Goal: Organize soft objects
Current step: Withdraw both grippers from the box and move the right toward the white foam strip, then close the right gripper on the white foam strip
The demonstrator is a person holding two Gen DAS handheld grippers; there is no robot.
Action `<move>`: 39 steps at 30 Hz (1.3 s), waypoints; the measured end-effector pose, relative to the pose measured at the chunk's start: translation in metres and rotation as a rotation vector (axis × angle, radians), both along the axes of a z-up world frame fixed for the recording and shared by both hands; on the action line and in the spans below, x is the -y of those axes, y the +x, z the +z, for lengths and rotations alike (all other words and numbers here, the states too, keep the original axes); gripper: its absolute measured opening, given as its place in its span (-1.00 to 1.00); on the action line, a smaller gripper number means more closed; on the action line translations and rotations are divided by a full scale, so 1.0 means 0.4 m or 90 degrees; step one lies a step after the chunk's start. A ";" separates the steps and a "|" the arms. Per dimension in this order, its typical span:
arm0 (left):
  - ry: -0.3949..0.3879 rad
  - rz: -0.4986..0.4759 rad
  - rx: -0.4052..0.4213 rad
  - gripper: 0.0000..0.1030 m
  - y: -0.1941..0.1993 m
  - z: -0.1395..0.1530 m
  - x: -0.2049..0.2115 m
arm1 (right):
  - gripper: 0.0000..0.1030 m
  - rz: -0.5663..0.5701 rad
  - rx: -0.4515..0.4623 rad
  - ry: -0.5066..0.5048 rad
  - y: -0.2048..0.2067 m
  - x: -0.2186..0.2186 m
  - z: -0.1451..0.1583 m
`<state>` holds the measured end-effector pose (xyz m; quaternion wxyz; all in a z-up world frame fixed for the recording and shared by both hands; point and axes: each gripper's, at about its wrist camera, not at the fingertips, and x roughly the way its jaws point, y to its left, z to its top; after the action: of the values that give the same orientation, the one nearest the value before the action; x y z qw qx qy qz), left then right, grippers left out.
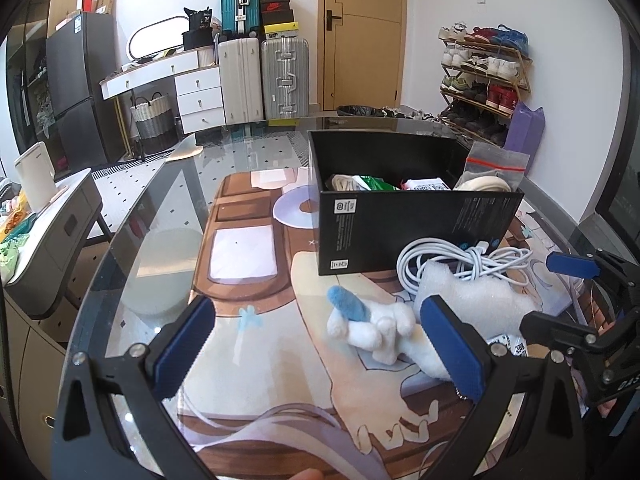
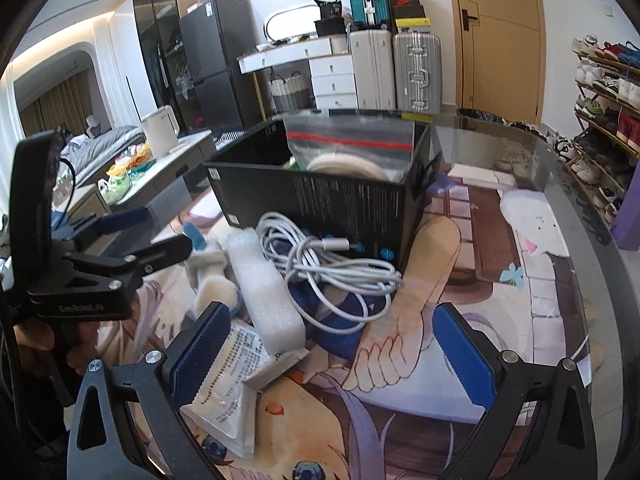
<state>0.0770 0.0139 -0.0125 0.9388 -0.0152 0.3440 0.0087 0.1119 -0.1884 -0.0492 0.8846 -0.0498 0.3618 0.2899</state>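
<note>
Beside the black box (image 1: 416, 236), both open grippers, left (image 1: 320, 348) and right (image 2: 332, 352), hover; the coiled cable (image 2: 336, 268) may snag the foam (image 2: 268, 292) if lifted.

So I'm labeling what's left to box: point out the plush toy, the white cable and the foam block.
plush toy (image 1: 372, 326), left wrist view, white body
white cable (image 2: 340, 270), right wrist view, coil middle
foam block (image 2: 266, 280), right wrist view, top face

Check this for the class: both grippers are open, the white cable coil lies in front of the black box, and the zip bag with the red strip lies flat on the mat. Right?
Not quite. The zip bag stands inside the black box, as the right wrist view shows. The rest holds: the cable coil lies in front of the box, and the left gripper and right gripper are open.
</note>
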 end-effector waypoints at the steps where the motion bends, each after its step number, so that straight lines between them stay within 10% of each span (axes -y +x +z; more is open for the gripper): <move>1: 0.000 0.000 -0.001 1.00 -0.001 -0.001 -0.001 | 0.99 -0.003 -0.003 -0.008 0.002 0.000 -0.005; 23: 0.005 -0.011 -0.013 1.00 0.000 -0.014 -0.003 | 0.99 -0.134 -0.023 0.000 0.059 0.102 -0.016; 39: 0.015 -0.109 -0.021 1.00 -0.009 -0.014 0.073 | 0.99 -0.016 -0.043 0.053 0.016 0.017 0.003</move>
<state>0.0732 -0.0152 -0.0180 0.9305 0.0253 0.3591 -0.0673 0.1184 -0.1954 -0.0481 0.8767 0.0013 0.3796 0.2954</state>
